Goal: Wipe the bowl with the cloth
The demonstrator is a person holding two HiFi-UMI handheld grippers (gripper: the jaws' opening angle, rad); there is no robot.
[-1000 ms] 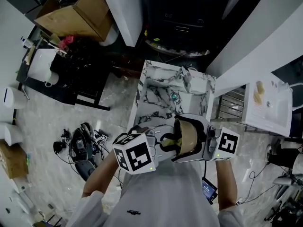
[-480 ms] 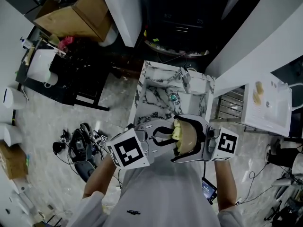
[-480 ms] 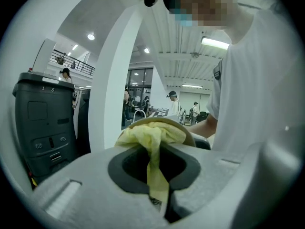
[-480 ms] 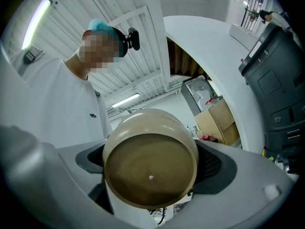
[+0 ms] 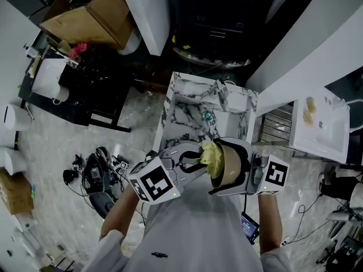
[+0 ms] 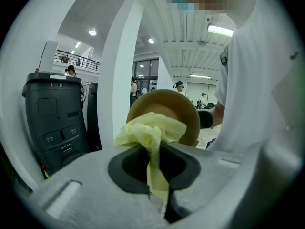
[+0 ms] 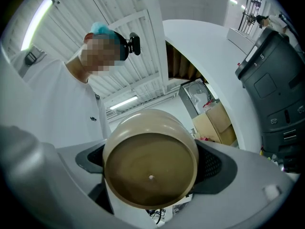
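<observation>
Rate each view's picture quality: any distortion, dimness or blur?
Head view: dim but sharp; cloth and bowl readable. Left gripper view: strong fisheye bending, dark corners, cloth crisp. Right gripper view: same fisheye, bowl crisp, ceiling light blown out.

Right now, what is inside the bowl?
The bunched yellow cloth, pinched in the jaws of the left gripper, sits at the mouth of the bowl. Above it, bare tan inner wall shows. The cloth covers the lower inside.

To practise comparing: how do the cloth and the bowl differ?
The cloth is yellow and crumpled; the bowl is tan, smooth and round. The left tongs pinch the cloth; the right tongs clamp the bowl. Both are held in the air.
</observation>
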